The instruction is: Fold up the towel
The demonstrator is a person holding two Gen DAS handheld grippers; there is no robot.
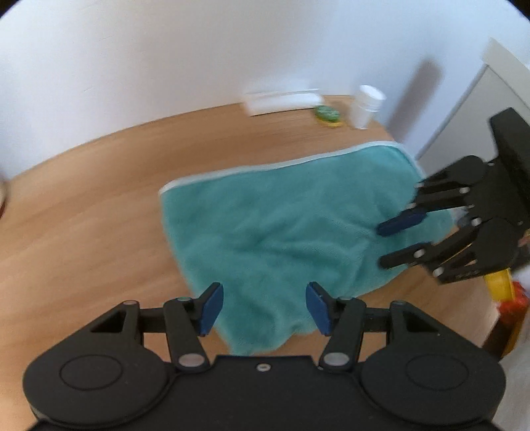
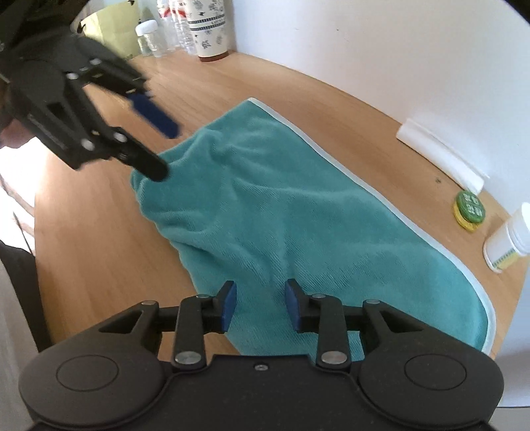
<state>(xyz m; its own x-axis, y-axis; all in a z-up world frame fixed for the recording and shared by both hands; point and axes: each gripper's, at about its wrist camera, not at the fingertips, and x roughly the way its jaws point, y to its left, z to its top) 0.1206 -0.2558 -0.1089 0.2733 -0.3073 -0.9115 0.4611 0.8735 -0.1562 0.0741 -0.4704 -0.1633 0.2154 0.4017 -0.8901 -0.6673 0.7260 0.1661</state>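
Note:
A teal towel point(image 1: 281, 225) with a pale hem lies rumpled on the wooden table point(image 1: 82, 232), doubled over with its hemmed edge on the far side. My left gripper point(image 1: 265, 308) hovers open above the towel's near corner, with nothing between its blue pads. In the right wrist view the towel point(image 2: 298, 215) runs from upper left to lower right. There the left gripper point(image 2: 165, 151) hangs open over its far left corner. My right gripper point(image 2: 260, 305) stands open over the towel's near end, pads clear of the cloth. The left wrist view shows it as the right gripper point(image 1: 384, 245) at the towel's right edge.
A white bottle point(image 2: 510, 242), green and yellow lids point(image 2: 468, 210) and a long white holder point(image 2: 440, 155) stand by the wall past the towel. Clear bottles and a patterned cup point(image 2: 212, 30) sit at the far left. The table edge runs close to the towel's right end.

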